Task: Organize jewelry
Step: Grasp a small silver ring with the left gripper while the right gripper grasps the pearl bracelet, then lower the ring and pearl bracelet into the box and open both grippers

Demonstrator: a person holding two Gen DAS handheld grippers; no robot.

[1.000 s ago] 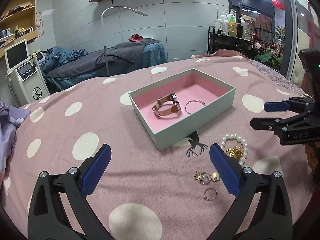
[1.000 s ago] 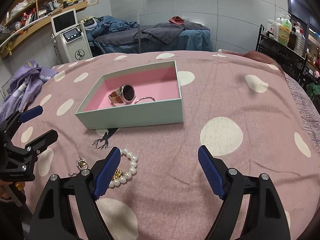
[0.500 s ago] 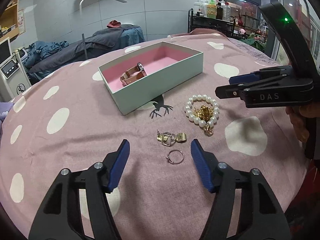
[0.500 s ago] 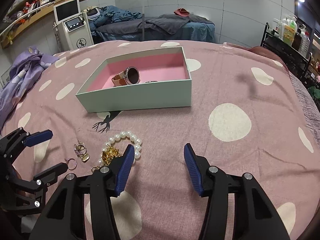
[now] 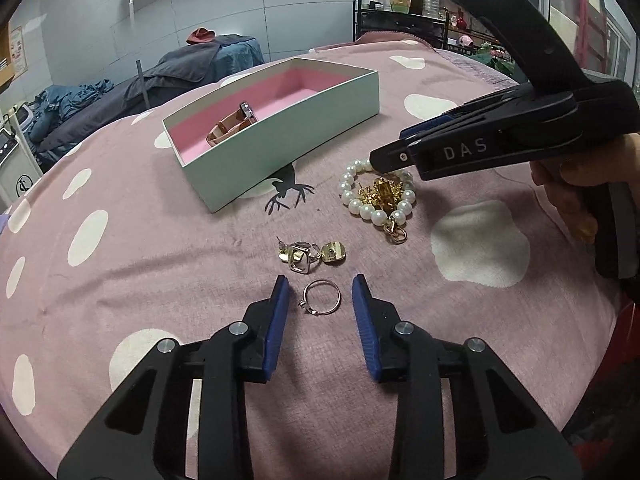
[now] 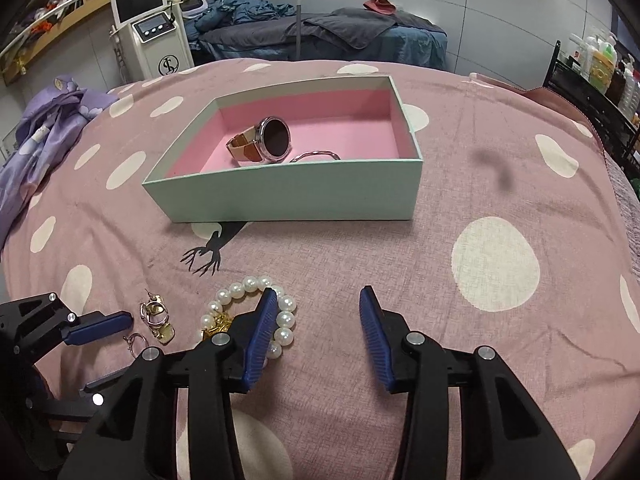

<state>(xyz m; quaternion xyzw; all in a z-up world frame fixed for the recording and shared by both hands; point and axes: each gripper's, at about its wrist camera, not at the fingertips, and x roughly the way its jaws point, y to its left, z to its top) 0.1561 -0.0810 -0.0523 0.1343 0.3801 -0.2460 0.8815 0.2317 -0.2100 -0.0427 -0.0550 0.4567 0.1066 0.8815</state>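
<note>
A mint box with pink lining (image 5: 280,142) (image 6: 288,192) holds a rose-gold watch (image 6: 264,146) and a thin bangle (image 6: 316,156). On the polka-dot cloth lie a thin ring (image 5: 321,303), a cluster of small gold and silver pieces (image 5: 310,255) (image 6: 157,318), and a pearl bracelet around gold pieces (image 5: 378,196) (image 6: 256,312). My left gripper (image 5: 320,290) is open, its fingers either side of the thin ring. My right gripper (image 6: 318,300) is open, its left finger (image 6: 264,320) over the pearl bracelet.
The table is covered by a pink cloth with white dots (image 6: 496,268) and a black deer print (image 6: 208,252). A purple cloth (image 6: 44,136) lies at the left edge. A white machine (image 6: 152,36) and a massage bed (image 6: 332,32) stand behind.
Both grippers have moved down and closer to the loose jewelry while narrowing. The left now brackets the thin ring; the right has come over the pearl bracelet.
</note>
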